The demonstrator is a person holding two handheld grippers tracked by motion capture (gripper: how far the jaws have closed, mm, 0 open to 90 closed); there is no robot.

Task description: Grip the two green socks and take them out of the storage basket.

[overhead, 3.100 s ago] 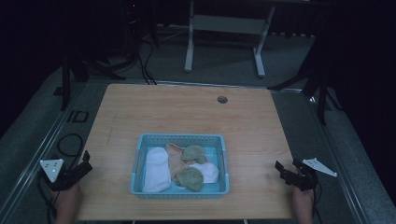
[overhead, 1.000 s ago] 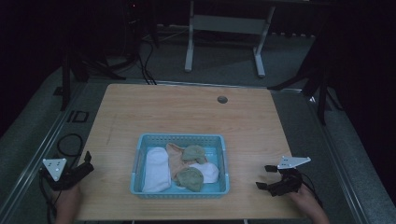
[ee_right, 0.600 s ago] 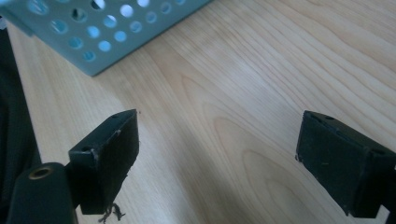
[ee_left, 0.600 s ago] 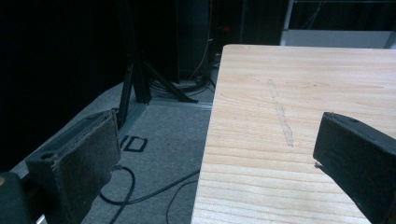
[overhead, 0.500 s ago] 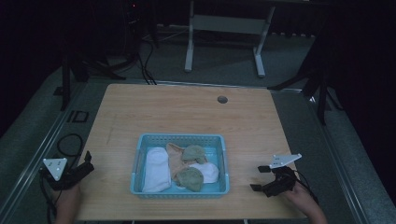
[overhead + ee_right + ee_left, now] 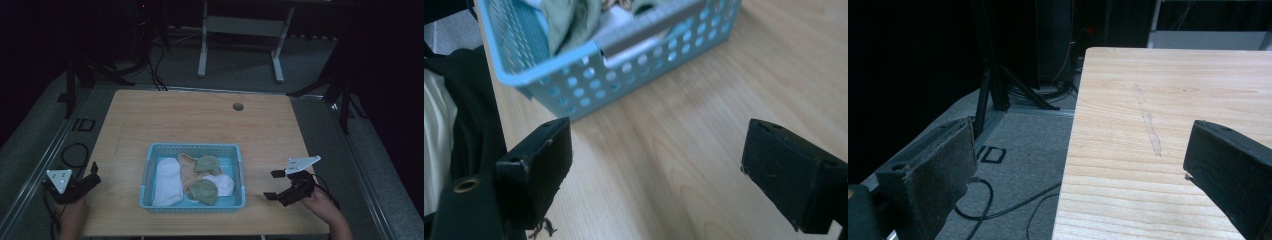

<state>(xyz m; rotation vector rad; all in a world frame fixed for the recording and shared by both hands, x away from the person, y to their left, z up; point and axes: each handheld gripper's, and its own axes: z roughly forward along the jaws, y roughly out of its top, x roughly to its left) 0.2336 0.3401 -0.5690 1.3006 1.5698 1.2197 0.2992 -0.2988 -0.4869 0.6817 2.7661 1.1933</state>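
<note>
— While the right gripper (image 6: 274,185) hangs low over the pale wooden table (image 6: 200,125), what is it aimed at?
— At the light-blue perforated plastic basket (image 6: 193,205), which sits near the front edge of the table, about midway across. Its walls are punched with rows of round holes, and a paler strip runs along the rim in the right gripper view (image 6: 651,30).
— And inside?
— A heap of small cloth pieces: a long white one (image 6: 167,180) on the left, a tan one (image 6: 187,167) beside it, two grey-green ones (image 6: 207,164) and another white piece (image 6: 223,184) on the right.
— The tongs?
— Spread wide on the right, nothing between them, near the basket's right side but apart from it. The left gripper (image 6: 92,175) rests by the table's left edge, well away, also spread and empty
</note>
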